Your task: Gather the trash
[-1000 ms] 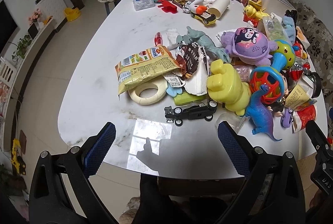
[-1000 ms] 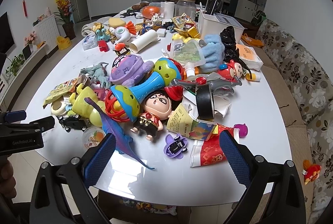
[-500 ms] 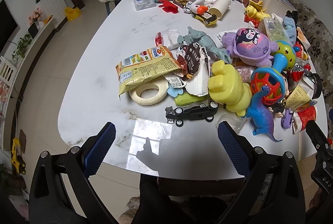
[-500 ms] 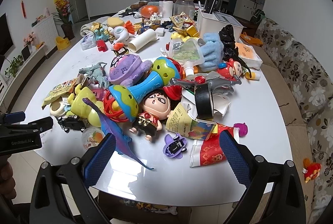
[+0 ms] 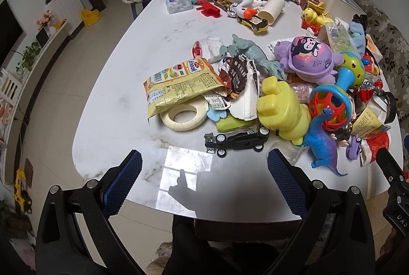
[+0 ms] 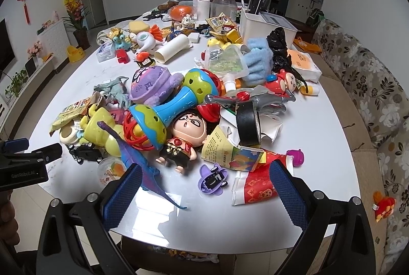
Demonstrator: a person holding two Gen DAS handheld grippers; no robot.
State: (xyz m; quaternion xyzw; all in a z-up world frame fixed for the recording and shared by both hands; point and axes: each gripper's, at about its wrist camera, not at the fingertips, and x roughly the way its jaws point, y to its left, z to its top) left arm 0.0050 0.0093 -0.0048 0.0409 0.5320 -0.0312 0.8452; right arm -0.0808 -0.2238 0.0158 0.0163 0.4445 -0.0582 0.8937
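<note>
White worktop (image 5: 107, 106): toys, wrappers heaped.
Left tongs (image 5: 204, 181): wide open, empty.
Right tongs (image 6: 205, 194): wide open, empty.
Snack bag (image 5: 179, 85): beyond left tongs.

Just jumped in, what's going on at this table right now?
A person holds two tongs over the near edge of a white table piled with toys and rubbish. Both the left tongs and the right tongs are open and empty; nothing is picked up yet. Trash lies among the toys: a yellow snack bag and a torn brown wrapper ahead of the left tongs, a red packet near the right.
</note>
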